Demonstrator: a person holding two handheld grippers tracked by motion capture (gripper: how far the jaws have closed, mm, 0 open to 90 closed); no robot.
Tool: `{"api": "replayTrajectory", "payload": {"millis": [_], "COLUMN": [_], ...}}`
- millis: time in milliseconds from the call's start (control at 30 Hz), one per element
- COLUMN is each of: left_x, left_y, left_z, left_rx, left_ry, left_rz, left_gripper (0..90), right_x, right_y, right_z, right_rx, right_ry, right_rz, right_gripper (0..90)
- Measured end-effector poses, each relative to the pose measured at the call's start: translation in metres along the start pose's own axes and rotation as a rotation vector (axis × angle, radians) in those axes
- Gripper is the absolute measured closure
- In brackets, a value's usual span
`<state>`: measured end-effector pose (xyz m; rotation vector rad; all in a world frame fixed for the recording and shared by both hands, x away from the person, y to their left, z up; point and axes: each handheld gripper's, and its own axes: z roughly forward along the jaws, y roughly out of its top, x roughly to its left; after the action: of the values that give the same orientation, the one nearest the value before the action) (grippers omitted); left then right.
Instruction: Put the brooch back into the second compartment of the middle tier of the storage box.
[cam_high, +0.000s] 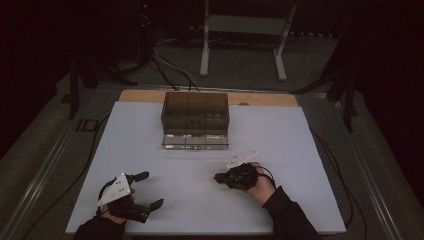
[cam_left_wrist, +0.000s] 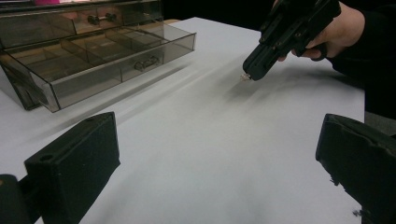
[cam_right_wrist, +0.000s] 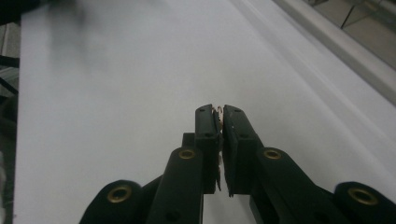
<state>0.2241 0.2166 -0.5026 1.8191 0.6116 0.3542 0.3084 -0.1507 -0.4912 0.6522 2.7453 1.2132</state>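
2 jaws of the right gripper (cam_right_wrist: 219, 109) are pinched almost together on a tiny pale, glinting thing (cam_right_wrist: 218, 111) at their tips (too small to name); the left gripper view shows that same speck (cam_left_wrist: 243, 77) poking from the closed tips just above the sheet. The right hand (cam_high: 260, 182) wraps the gripper's body from behind, the dark sleeve (cam_high: 287, 215) running back to the near edge, jaws pointing left across the table. The left gripper (cam_high: 148, 189) has its jaws spread wide with nothing between them, resting low at the near left, the left hand (cam_high: 112, 212) behind it under the grey plate.

Both work over a white sheet (cam_high: 280, 135) covering the table, with a strip of bare wood (cam_high: 265, 99) showing at the far edge. A smoky transparent drawer box (cam_high: 195, 112) stands at the far middle, its bottom drawer (cam_left_wrist: 107, 60) pulled out, with dividers inside. Beyond lies a dim room: grey floor, cables (cam_high: 170, 72), and a white frame's legs (cam_high: 242, 37).
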Motion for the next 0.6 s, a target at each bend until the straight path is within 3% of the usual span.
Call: {"api": "replayTrajectory", "payload": {"millis": [600], "left_x": [0.001], "left_y": [0.0], "left_z": [0.0], "left_rx": [0.001], "left_ry": [-0.005], "left_rz": [-0.005], "left_gripper": [0.3], "right_x": [-0.002], "right_y": [0.02], "right_z": [-0.008], "right_rx": [-0.009], "right_ry": [0.004], "right_rz": [-0.013], "right_gripper": [85.3]}}
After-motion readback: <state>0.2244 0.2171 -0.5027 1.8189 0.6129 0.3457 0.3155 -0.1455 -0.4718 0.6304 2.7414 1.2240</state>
